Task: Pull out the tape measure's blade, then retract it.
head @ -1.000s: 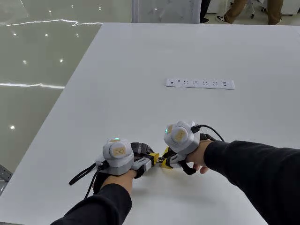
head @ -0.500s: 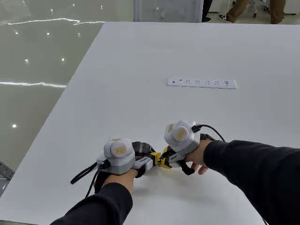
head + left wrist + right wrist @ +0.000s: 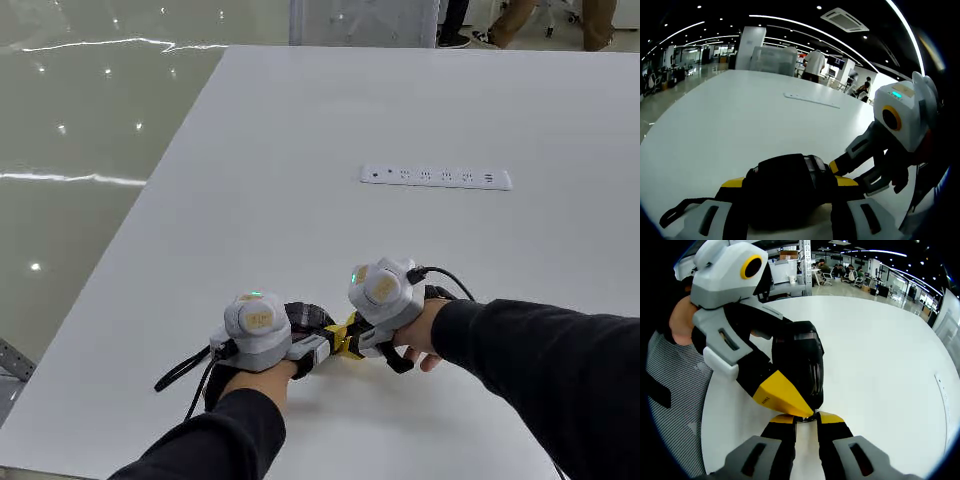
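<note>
Left gripper (image 3: 787,217) clamps tape measure (image 3: 790,180) — blade hidden.

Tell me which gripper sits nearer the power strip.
Right. Both are at the tape measure, well short of the power strip; the right gripper sits closer, the left gripper further left.

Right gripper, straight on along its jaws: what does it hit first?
The tape measure: its yellow-and-black case sits right at the right gripper's jaw tips, apparently touching. The left gripper holds it from the far side.
</note>
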The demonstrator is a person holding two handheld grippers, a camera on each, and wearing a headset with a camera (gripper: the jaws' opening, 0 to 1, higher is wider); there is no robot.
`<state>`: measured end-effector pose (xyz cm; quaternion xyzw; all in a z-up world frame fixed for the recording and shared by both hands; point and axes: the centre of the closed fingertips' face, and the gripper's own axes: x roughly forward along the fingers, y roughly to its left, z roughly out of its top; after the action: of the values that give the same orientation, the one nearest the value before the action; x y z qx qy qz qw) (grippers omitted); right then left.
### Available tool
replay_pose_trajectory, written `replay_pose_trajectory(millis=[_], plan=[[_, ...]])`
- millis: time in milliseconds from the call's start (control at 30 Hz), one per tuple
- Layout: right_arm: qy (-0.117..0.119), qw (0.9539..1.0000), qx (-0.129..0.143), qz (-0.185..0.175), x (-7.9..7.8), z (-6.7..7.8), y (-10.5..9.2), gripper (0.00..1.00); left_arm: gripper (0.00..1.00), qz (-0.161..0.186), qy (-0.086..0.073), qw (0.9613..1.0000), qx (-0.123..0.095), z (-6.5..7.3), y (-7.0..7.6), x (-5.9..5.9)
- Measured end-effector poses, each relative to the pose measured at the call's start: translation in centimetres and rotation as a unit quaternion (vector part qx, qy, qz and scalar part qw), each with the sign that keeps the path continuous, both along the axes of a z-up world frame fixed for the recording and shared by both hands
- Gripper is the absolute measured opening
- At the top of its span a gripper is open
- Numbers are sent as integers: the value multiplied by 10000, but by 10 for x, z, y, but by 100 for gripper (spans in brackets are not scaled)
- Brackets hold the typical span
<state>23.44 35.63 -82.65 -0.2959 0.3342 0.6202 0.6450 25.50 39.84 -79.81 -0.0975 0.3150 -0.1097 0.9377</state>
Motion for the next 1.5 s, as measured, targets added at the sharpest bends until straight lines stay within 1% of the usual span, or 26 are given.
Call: replay_pose_trajectory(millis=[200, 400, 1300, 1400, 1433, 1500], plan=[[47, 10000, -55, -42, 1, 0, 0, 12, 63, 5, 7, 10000, -18, 0, 0, 0], [39, 9999, -126, 2, 1, -1, 0, 12, 63, 2, 16, 10000, -30, -1, 0, 0], [9, 9999, -161, 1, 2, -2, 0, 12, 63, 10, -1, 10000, -50, -1, 0, 1], [-1, 9999, -158, 1, 2, -2, 0, 12, 63, 13, -2, 10000, -8, 0, 0, 0], [-5, 9998, -176, -35, 2, -2, 0, 13, 64, 15, -15, 10000, 71, 0, -1, 1], [-73, 9996, -273, -90, 2, -2, 0, 13, 64, 15, -20, 10000, 85, 0, -1, 1]])
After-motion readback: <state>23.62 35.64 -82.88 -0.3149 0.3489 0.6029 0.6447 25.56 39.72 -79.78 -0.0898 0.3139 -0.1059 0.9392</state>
